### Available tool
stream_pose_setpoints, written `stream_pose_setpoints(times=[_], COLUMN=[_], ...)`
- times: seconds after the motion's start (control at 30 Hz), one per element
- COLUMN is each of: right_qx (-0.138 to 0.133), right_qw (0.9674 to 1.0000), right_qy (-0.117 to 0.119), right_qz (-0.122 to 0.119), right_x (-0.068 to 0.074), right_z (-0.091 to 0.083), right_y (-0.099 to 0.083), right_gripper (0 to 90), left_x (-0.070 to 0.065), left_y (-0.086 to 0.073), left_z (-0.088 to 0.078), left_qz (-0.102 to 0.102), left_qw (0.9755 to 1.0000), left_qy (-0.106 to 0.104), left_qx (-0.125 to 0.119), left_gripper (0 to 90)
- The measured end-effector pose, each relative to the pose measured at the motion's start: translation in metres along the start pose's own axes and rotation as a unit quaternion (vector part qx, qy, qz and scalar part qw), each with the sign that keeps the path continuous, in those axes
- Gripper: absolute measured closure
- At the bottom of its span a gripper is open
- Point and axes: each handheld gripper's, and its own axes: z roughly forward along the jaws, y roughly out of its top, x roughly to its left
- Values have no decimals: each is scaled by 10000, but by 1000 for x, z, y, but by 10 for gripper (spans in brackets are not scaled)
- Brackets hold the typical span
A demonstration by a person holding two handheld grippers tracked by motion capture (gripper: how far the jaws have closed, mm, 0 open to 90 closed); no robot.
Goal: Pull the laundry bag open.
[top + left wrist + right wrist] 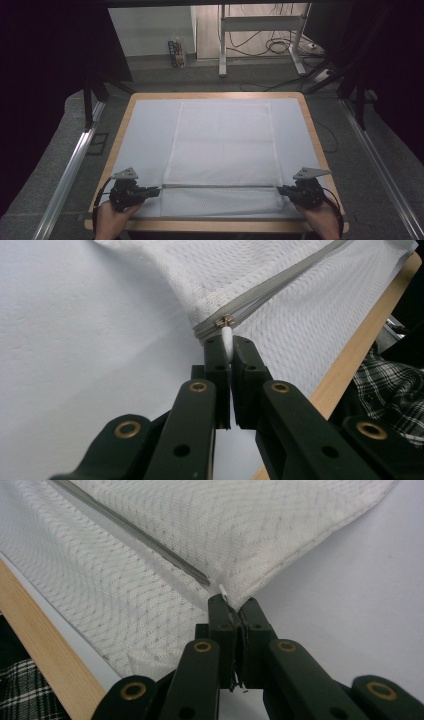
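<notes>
No readable text, labels, brands or numbers, carton [177, 53] on the floor far beyond the jaws carries print too small to read, mesh bag [222, 145] between the jaws unmarked

High view: dim and soft, dark at both side edges; pale table cover [145, 125] the brightest area, no glare. Gripper views: evenly lit, mesh weave of the bag [310, 315] sharp, near jaws slightly blurred; faint shadows beside the bag.
</notes>
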Motion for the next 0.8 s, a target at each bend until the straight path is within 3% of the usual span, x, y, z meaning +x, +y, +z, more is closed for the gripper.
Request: stream_pose_setpoints(times=[0.1,0.23,0.33,0.37,0.5,0.67,0.8], right_qx=[9,55,125,142,367,287,139], right_qw=[10000,10000,9999,9999,9993,9995,9998], right_qy=[5,41,26,31,66,47,45], right_qz=[16,33,2,20,-22,-152,-149], right_x=[1,1,4,4,8,12,11], right_z=[0,2,3,3,5,4,2], right_y=[0,-1,-2,-3,-6,-5,-4], right_gripper=[861,860,860,860,854,813,722], left_x=[1,-1,-2,-1,-3,-3,-5], left_y=[0,0,1,1,2,1,2], left_z=[0,1,2,2,4,7,8], left_qz=[-26,64,101,83,153,171,248], left_qw=[10000,9991,9985,9990,9988,9986,9982], left_qy=[10,372,471,369,331,331,445], left_qx=[15,178,241,238,319,383,316], left_gripper=[878,878,878,878,875,859,680])
